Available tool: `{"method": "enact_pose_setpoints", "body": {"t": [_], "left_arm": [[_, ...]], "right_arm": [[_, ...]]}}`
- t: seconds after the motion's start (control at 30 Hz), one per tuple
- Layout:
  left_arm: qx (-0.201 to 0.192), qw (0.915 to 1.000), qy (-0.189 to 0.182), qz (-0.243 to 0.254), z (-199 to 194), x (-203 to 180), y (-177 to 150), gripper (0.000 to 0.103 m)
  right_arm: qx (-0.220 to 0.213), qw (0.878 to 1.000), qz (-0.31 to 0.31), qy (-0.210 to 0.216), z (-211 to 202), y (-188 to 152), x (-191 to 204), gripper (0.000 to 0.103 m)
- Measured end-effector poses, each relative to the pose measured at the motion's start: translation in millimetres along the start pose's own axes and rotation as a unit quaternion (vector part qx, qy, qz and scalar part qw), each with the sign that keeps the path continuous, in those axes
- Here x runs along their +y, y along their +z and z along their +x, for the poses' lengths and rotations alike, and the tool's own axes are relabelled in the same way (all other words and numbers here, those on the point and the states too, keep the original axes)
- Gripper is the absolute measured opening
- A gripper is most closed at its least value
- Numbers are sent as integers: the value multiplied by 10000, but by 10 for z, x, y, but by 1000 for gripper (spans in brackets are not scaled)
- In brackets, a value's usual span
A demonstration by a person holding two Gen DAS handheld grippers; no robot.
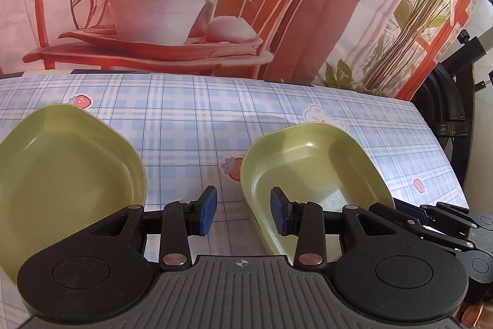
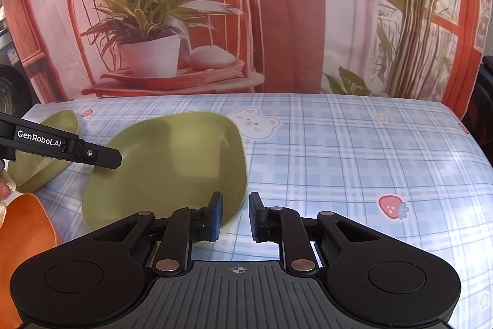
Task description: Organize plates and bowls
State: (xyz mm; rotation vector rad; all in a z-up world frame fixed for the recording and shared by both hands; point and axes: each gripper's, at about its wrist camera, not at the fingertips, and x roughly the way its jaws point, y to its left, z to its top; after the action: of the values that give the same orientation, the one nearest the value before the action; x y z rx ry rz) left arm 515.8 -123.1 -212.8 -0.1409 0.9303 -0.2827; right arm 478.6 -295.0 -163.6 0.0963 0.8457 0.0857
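1. Surface (image 2: 354,150): covered with a blue plaid cloth printed with bears and strawberries; a printed plant-and-chair backdrop (image 2: 246,5) hangs behind it. The cloth looks smooth, so I judge dishes would slide on it if pushed.
2. Right-hand green plate (image 1: 308,171): a shallow, rounded-square dish lying flat on the surface, between the two grippers. It looks like rigid moulded plastic with a slight gloss; judged light, stiff, somewhat slippery, unlikely to break. Best hold: pinch the raised rim at the near edge.
3. Left-hand green plate (image 1: 61,168): same shape and finish, flat on the surface, well apart from the first, at the left of the left wrist view.
4. Orange dish (image 2: 24,252): only a curved edge shows at the lower left of the right wrist view; type cannot be told.
5. Left gripper (image 1: 243,211): held low and nearly level, jaws spread and empty. Its right pad overlaps the near-left rim of the right-hand green plate; contact cannot be told.
6. Right gripper (image 2: 235,216): low, level, jaws parted by a narrower gap, holding nothing. The plate's near-right rim lies just beside its left pad.
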Motion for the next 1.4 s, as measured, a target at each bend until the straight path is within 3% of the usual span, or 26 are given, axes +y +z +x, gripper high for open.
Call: {"method": "enact_pose_setpoints", "body": {"t": [0.03, 0.13, 0.17, 0.33, 0.7, 0.87, 1.1, 1.4], "left_arm": [[36, 10000, -23, -18, 18, -2, 1, 39], [107, 9999, -17, 10, 49, -36, -15, 13], [111, 9999, 28, 60, 49, -51, -19, 12], [1, 9997, 51, 249, -116, -102, -16, 11], [-558, 9978, -112, 344, -974, -145, -100, 11], [-848, 9954, 20, 436, -1433, -90, -336, 12], [-1034, 9945, 149, 52, -1897, 196, -778, 13], [-931, 9949, 101, -369, -1983, 374, -1209, 14]], "right_arm": [[-6, 10000, 1, -10, 3, 0, 2, 14], [-25, 10000, -16, -30, -1, 2, 11, 11], [-23, 10000, -24, -72, -9, 3, 19, 11], [65, 9999, -83, -62, -125, 74, 49, 9], [-409, 9991, -136, 42, -822, 288, 276, 8], [-443, 9986, -183, 206, -1028, 243, 523, 7], [-347, 9966, -481, 578, -1107, 144, 938, 6], [-149, 9944, -800, 673, -1086, 47, 1269, 5]]}}
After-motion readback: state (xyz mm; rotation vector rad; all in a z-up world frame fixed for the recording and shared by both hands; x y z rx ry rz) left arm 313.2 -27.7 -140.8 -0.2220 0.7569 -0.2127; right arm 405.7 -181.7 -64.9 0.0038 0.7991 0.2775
